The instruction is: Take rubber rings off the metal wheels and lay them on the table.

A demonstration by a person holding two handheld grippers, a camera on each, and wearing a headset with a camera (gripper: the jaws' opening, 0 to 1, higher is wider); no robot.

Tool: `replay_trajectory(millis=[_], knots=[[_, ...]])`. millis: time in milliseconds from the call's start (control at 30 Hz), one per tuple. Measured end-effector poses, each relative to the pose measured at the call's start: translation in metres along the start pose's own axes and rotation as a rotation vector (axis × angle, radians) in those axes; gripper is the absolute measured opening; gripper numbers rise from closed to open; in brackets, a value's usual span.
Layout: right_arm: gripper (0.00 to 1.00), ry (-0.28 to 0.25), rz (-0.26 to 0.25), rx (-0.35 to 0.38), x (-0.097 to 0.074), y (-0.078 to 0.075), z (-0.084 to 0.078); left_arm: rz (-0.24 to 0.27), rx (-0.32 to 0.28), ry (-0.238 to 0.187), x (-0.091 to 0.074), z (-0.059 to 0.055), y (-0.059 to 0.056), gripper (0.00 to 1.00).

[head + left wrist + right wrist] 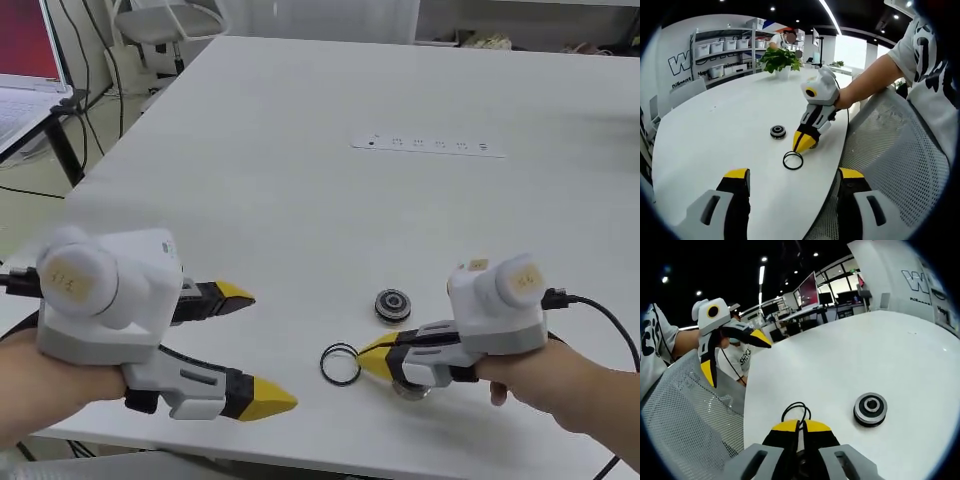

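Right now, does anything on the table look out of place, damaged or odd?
Nothing stands out. The black rubber rings lie flat on the table just ahead of the right gripper, whose fingers are shut. The metal wheel sits flat nearby, with no visible damage.

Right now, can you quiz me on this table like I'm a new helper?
1. True or false: the left gripper has its jaws wide apart.
2. Where are the black rubber rings?
A. hanging on a hook
B. flat on the table, at the tips of the right gripper
C. between the left gripper's jaws
3. Name the round thing lying just past the rings.

Key: 1 true. 2 B. 3 the metal wheel.
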State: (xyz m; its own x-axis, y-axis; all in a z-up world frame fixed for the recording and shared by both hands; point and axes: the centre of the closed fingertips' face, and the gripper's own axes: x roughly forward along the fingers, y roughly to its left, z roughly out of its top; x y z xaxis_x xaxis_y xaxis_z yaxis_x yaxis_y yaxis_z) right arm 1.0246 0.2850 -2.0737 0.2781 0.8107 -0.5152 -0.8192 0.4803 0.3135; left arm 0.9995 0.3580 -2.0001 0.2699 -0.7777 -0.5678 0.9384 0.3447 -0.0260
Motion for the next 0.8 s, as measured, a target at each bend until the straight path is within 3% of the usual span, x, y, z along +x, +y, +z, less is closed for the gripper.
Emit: replay_trajectory(millis=[533, 800], knots=[[0.06, 0.006, -0.013, -0.014, -0.001, -0.001, 0.0, -0.016, -0.002, 0.018, 0.003, -0.001, -0.002, 0.67], [0.09, -0.034, -0.022, 0.002, -0.011, -0.005, 0.01, -0.018, -0.005, 0.013, 0.006, 0.002, 0.0, 0.67]])
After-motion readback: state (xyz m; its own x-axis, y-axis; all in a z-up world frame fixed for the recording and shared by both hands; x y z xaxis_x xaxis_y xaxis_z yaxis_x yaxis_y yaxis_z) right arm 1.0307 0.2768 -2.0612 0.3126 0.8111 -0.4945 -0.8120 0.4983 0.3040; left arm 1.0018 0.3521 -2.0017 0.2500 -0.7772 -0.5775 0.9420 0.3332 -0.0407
